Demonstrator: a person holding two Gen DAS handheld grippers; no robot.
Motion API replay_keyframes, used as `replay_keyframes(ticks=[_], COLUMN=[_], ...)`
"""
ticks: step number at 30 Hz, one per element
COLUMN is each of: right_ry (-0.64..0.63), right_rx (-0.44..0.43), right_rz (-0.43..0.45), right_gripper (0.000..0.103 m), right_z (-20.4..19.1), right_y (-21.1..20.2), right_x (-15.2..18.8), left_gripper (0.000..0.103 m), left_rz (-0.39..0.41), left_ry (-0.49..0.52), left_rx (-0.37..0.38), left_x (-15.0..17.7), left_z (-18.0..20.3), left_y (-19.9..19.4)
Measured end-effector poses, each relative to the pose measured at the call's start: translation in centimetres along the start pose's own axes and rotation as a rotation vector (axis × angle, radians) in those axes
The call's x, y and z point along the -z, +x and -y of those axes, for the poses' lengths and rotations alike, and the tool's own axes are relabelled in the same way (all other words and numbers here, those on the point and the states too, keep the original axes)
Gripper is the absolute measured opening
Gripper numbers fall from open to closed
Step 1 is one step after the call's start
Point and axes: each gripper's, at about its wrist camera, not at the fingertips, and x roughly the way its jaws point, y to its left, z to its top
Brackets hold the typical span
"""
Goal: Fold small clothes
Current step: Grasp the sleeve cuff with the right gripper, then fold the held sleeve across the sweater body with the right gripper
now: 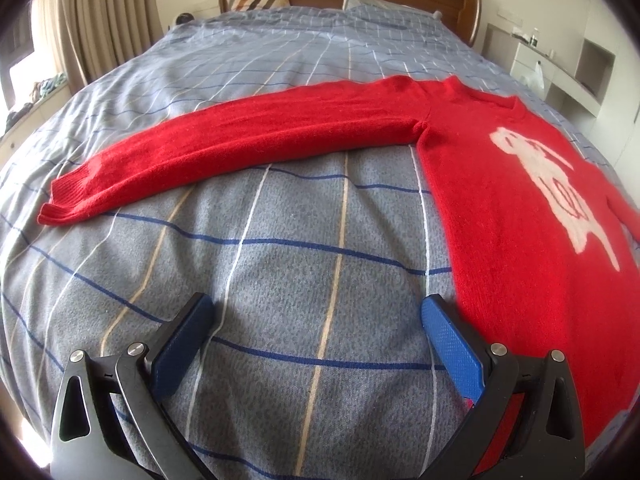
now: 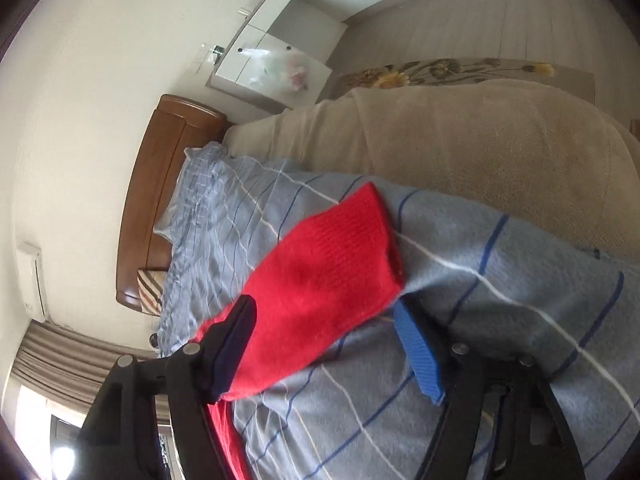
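A red sweater (image 1: 500, 200) lies flat on the bed (image 1: 280, 240), one sleeve stretched out sideways. The left tongs (image 1: 316, 312) hover spread beside its hem, holding nothing. The right tongs (image 2: 324, 320) stand spread around the other sleeve's cuff (image 2: 340, 248), not pinching it.

You see a bright red sweater (image 1: 500, 200) with a white motif (image 1: 556, 184), lying ahead of your left gripper's (image 1: 316, 320) blue pads (image 1: 452, 344), on a grey-blue bedspread (image 1: 280, 240) checked with navy, white and tan lines. Beyond your right gripper (image 2: 324, 328) a beige blanket (image 2: 500, 152) lies.
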Motion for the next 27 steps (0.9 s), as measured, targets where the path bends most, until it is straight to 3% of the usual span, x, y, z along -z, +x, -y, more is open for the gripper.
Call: replay_keyframes(ticks=[2,4,5,6,9,13,18,22,23,24,25,26,27], right_ry=[-0.014,-0.036,-0.043,-0.059,-0.223,-0.574,-0.921,-1.062,-1.065,-1.049,-1.024,-0.996,-0.973], right_rx=[0.005,0.020,0.054,0.109,0.156,0.082,-0.125,-0.218,-0.246,-0.273,-0.292,-0.311,-0.326], right_rz=[0.005,-0.014,-0.028,-0.025,0.013,0.013,-0.142,-0.308,-0.370,-0.448,-0.511,-0.548,-0.568], right_gripper=[0.063,0.037,0.005,0.004,0.004,0.004,0.004,0.006,0.015,0.038,0.051,0.060,0.060], right_z=[-0.7,-1.1,-1.3,-1.7,-6.0,-17.5,-31.5,-36.4,-36.6,-36.8,-36.5,-36.0,-35.6], right_y=[0.9,2.0,2.5,2.7,2.2,1.8,4.3,8.7,10.0,11.4,12.6,13.3,13.7], right_x=[-0.7,-1.4,-1.6,-1.7,-1.4,2.7,13.9,23.9,26.0,27.9,29.3,30.3,31.0], left_gripper=[0.103,0.102,0.102,0.102,0.102,0.102,0.102,0.102,0.102,0.102,0.102,0.102,0.102], left_rz=[-0.006,-0.008,0.000,0.018,0.079,0.074,0.120,0.136,0.142,0.146,0.150,0.153,0.156], left_ry=[0.006,0.002,-0.005,-0.010,0.003,0.022,0.001,-0.002,-0.002,-0.002,0.000,0.003,0.006], left_rx=[0.009,0.019,0.035,0.050,0.044,0.003,0.025,0.055,0.061,0.064,0.062,0.058,0.054], left_x=[0.0,-0.2,-0.4,-0.5,-0.8,-0.1,1.2,1.4,1.5,1.6,1.7,1.7,1.8], left_z=[-0.1,-0.2,-0.3,-0.4,-0.6,-0.7,-1.2,-1.6,-1.7,-1.7,-1.7,-1.6,-1.5], left_y=[-0.3,-0.8,-1.2,-1.7,-2.7,-1.4,-1.2,-1.1,-1.0,-0.9,-0.9,-0.9,-0.9])
